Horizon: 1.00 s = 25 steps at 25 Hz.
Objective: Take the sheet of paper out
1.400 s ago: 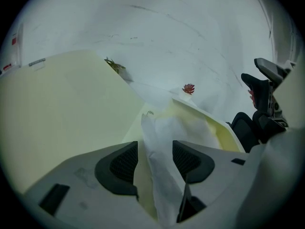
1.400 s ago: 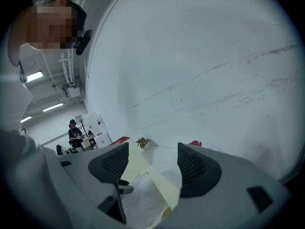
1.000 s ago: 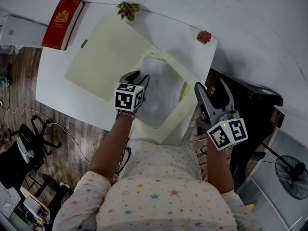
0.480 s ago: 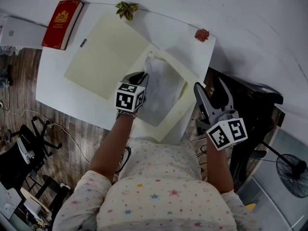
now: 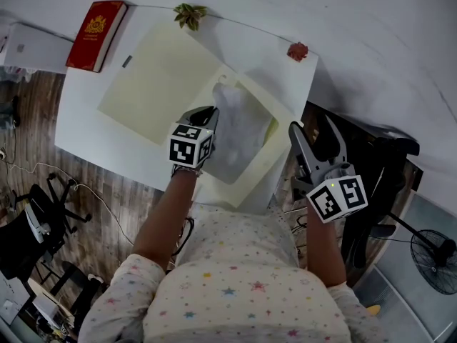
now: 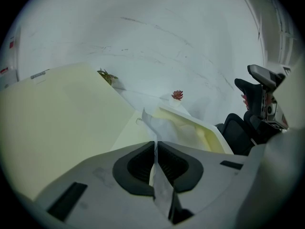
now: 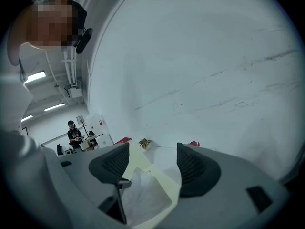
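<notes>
Our left gripper (image 5: 208, 113), jaws just closed, pinches edge of thin white paper sheet (image 5: 240, 128) lying in pale-yellow cardboard tray (image 5: 260, 165). Right gripper (image 5: 314, 137) agape, empty. We judge sheet light, limp, tearable: lift gently.

Top (image 5: 243, 284): pale fabric, scattered with small coloured stars and dots. Sleeves (image 5: 125, 284) carry the same print.

Left tool (image 5: 206, 114): grey shell. Left marker cube (image 5: 191, 143) is white with black square patterns.

Right tool (image 5: 313, 131): grey, two long prongs, dark ribbed pads (image 7: 114, 163). Right marker cube (image 5: 337, 197) has the same white-and-black pattern.
</notes>
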Motion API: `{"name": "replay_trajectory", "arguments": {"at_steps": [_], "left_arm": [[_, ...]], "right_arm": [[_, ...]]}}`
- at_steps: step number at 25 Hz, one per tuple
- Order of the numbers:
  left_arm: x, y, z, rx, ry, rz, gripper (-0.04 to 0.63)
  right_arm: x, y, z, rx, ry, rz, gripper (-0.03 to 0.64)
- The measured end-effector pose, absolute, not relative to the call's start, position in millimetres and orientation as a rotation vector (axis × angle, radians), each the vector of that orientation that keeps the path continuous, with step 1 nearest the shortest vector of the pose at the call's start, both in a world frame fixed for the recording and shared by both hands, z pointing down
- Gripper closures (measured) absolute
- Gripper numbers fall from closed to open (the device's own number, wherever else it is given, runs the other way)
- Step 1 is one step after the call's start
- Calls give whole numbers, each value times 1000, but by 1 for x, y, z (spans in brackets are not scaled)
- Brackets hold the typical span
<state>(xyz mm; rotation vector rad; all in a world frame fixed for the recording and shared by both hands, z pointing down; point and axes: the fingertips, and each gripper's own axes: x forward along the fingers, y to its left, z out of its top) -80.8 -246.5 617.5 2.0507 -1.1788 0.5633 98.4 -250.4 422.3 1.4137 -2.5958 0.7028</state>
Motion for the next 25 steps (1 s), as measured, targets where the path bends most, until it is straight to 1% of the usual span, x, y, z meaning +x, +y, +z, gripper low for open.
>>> {"name": "replay_trajectory", "arguments": {"at_steps": [14, 25], "left_arm": [[-100, -247, 586, 2079, -1281, 553, 568], [-134, -253, 553, 2058, -1433, 497, 568]], "right_arm": [[111, -230, 401, 1456, -2632, 645, 322], [118, -218, 383, 1483, -2663, 597, 322]]}}
